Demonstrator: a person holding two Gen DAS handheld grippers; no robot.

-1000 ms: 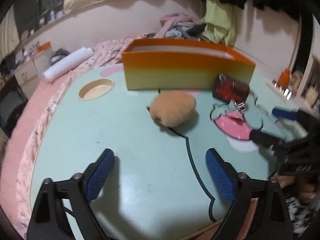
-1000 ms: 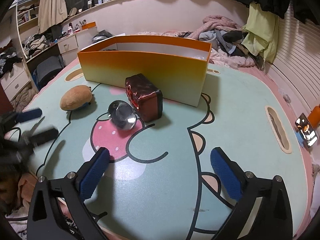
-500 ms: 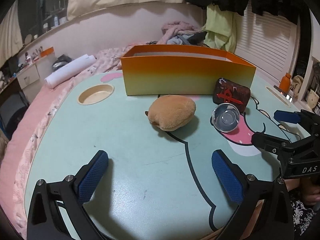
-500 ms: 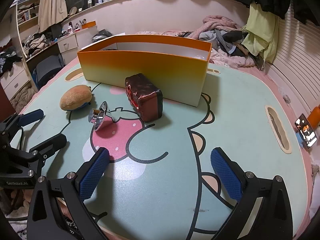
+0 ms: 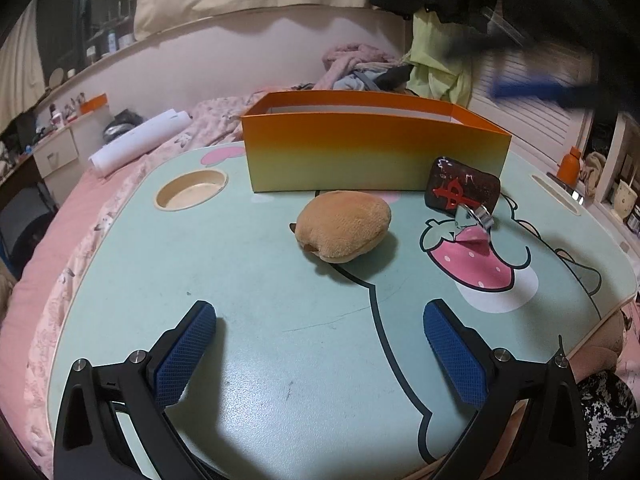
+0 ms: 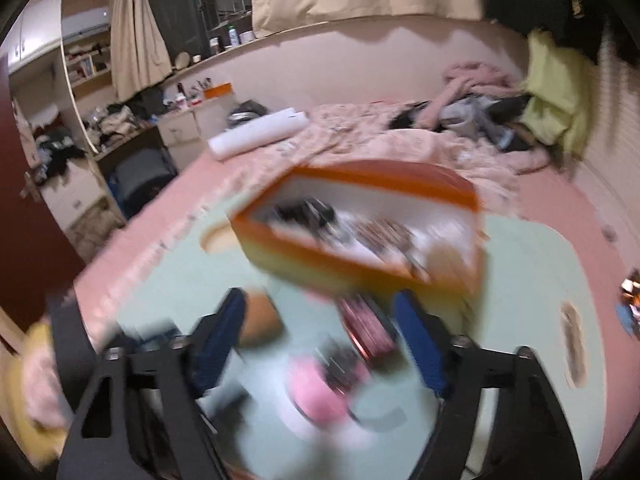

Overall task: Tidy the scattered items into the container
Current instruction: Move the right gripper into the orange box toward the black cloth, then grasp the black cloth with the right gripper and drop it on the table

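An orange-to-yellow box [image 5: 372,148] stands at the back of the mint table [image 5: 256,300]. In front of it lie a tan plush toy [image 5: 344,226], a dark red pouch [image 5: 464,190] and a small shiny metal piece [image 5: 478,218] on the strawberry print. My left gripper [image 5: 320,344] is open and empty, low over the table's near part. My right gripper [image 6: 320,340] is open and empty, high above the items, its view blurred. The box [image 6: 360,228] shows several things inside. The right gripper also shows as a blur at the left wrist view's upper right [image 5: 532,90].
A round cup recess [image 5: 191,195] sits in the table's left rear. A slot [image 5: 554,196] is in the right rear. The table stands on a pink bed with a white paper roll [image 5: 138,142] and heaped clothes [image 5: 360,66] behind.
My right gripper has risen fast from the table's near edge to high over the items, tilting down. The shiny metal piece has rolled back against the pouch. My left gripper has barely moved.
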